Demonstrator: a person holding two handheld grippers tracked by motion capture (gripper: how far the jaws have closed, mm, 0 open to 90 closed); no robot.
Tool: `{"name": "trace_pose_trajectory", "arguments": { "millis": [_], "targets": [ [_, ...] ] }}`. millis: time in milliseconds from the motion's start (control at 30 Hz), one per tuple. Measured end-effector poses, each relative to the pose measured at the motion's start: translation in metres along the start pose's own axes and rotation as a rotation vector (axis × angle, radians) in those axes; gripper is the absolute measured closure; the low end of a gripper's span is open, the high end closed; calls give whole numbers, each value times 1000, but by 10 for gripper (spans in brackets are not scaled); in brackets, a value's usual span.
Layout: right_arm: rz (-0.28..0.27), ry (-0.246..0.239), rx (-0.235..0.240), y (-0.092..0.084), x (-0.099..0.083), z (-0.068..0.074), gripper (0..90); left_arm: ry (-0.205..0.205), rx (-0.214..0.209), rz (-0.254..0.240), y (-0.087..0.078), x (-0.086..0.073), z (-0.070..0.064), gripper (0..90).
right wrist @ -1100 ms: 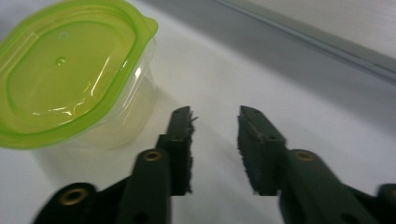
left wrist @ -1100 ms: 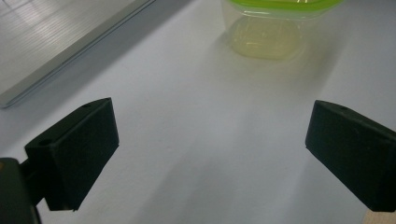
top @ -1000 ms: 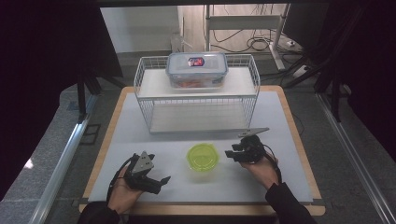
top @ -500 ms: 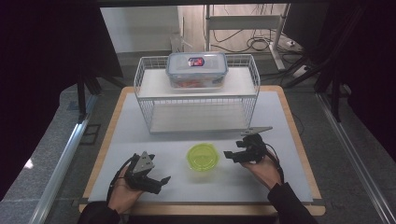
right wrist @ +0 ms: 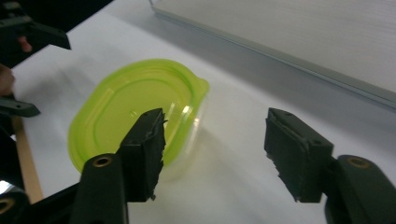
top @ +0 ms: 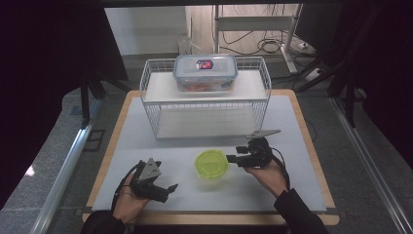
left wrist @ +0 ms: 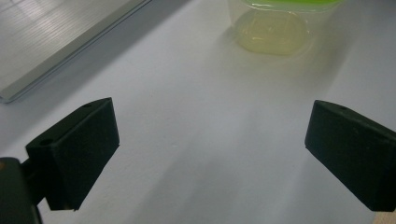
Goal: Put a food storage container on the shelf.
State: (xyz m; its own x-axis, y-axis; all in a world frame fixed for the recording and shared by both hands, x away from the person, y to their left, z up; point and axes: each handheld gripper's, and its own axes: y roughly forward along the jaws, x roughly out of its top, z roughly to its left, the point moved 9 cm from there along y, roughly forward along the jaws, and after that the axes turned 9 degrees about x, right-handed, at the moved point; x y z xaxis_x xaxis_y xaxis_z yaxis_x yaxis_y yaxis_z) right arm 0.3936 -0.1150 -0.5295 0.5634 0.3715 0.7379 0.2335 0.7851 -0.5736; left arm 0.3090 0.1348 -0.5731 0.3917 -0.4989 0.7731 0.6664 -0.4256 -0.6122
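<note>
On the worktop (top: 302, 195), the green-lidded container (top: 212, 163) sits near the front, between both hands, with the right gripper (top: 234, 159) just beside its right edge, jaws apart, just closing and empty, while the left gripper (top: 169, 190) rests left, jaws wide.

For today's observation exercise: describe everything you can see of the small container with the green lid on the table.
The small container is a rounded tub of clear, thin-looking plastic, closed with a translucent lime-green lid that has a small tab at one edge. It stands upright on the white table mat, in front of the wire rack, between the two grippers. Nothing visibly touches it. Its contents cannot be made out.
</note>
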Motion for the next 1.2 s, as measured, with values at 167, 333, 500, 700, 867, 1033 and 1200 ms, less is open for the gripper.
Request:
{"name": "trace_pose_trajectory", "arguments": {
  "millis": [167,333,500,700,867,1033,1200],
  "targets": [
    [2,6,28,9,2,2,467,0,0,0,0,0,0,28],
    [13,37,75,19,0,2,535,2,0,1,0,0,0,28],
    [26,65,109,25,-2,1,578,5,-1,4,1,0,-1,28],
    [21,160,186,30,-4,-2,640,7,-2,5,1,-1,-1,28],
    [13,254,258,32,-4,-3,686,8,-2,6,1,-1,-2,28],
    [27,280,259,32,-5,-5,768,10,-3,7,1,-1,-2,28],
    [39,281,260,34,-4,0,810,10,-2,7,1,-1,-2,28]
  ]
}}
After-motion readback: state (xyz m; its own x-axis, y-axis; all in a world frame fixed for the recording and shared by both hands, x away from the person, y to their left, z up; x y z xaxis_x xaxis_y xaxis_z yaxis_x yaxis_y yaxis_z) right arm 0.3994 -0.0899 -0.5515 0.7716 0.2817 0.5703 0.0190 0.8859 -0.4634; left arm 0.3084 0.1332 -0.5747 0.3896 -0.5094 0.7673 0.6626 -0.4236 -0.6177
